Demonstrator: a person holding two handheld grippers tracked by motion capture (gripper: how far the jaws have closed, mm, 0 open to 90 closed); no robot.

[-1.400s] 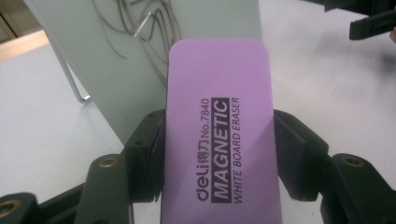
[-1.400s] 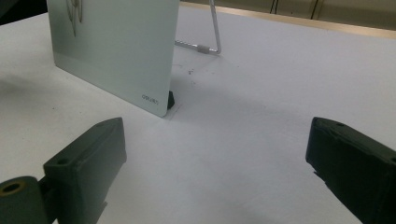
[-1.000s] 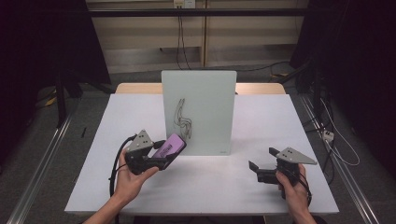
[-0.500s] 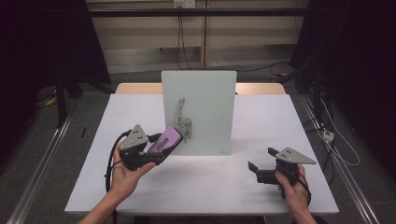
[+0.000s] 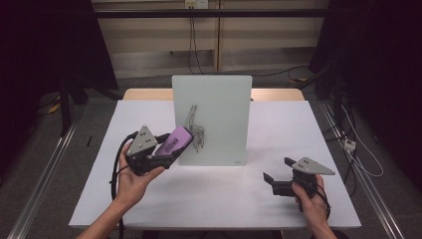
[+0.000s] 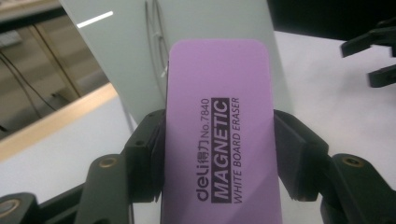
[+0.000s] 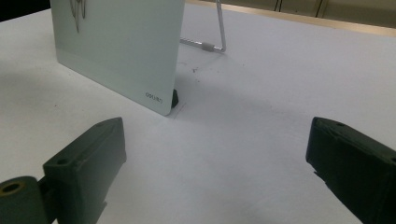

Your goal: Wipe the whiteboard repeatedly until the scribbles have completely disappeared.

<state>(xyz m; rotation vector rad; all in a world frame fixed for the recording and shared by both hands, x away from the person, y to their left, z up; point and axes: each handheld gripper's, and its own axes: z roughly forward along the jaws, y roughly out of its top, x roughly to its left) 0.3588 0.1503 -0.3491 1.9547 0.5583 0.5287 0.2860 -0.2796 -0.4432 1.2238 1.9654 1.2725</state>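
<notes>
Broadly, the white rectangular worktop (image 5: 214, 199) takes up the middle of the high view, with a strip of pale wood showing along its far edge. Standing upright near its centre is a frosted, pale grey-green rectangular drawing board (image 5: 219, 109), propped from behind on a thin wire stand (image 7: 219, 32) and bearing a scribble of dark pen lines (image 5: 195, 127) on its left half (a small printed logo sits at its lower right corner).

Next in size come the two tools. The left hand-held gripper (image 5: 171, 144), black with a grey three-cornered plate on top, is raised off the worktop in the person's left hand (image 5: 130, 181) and points up towards the scribble. Its jaws are clamped on both long sides of a lilac, round-cornered magnetic whiteboard eraser (image 6: 219, 135), which juts forward beyond them; the eraser's far end lies just in front of the board's lower left part, near the pen lines, though whether it touches the glass I cannot tell.

The right hand-held gripper (image 5: 278, 172) is held low over the worktop in the person's right hand (image 5: 311, 204), well apart from the board and off to its right. Its jaws stand wide apart with only bare worktop between them, gripping nothing.
</notes>
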